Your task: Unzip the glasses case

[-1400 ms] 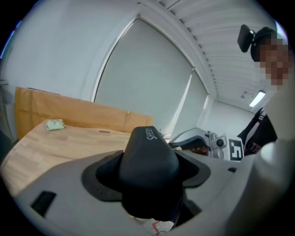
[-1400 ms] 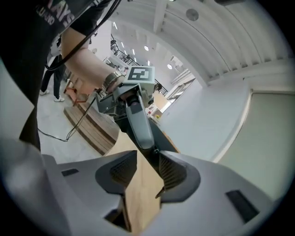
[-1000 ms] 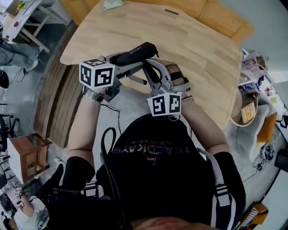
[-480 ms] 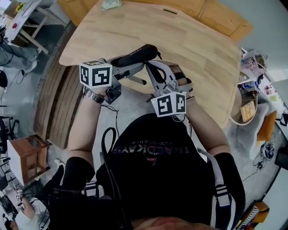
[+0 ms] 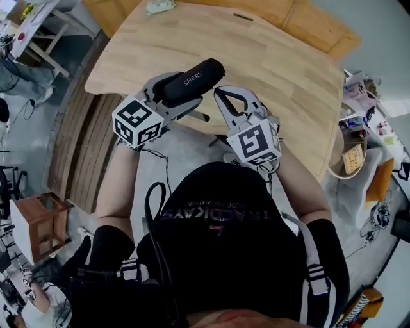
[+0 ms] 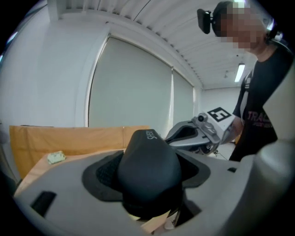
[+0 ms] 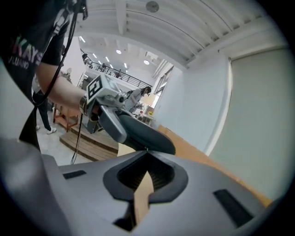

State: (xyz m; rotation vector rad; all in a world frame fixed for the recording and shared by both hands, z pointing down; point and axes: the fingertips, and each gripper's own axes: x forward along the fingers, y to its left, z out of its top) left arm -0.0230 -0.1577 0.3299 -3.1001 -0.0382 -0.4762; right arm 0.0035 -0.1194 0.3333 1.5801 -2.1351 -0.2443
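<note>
Roughly by size. Wooden table [image 5: 275, 57]: under both grippers. Left gripper [image 5: 168, 96]: clamped on black glasses case [image 5: 192, 78], above the table's near edge, long axis running toward the right gripper [image 5: 219, 95]. That gripper: jaws together at the case's free end; zip pull not discernible.

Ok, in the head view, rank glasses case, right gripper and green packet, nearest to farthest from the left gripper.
1. glasses case, held in the left gripper.
2. right gripper, just right of it.
3. green packet, far across the table.
</note>
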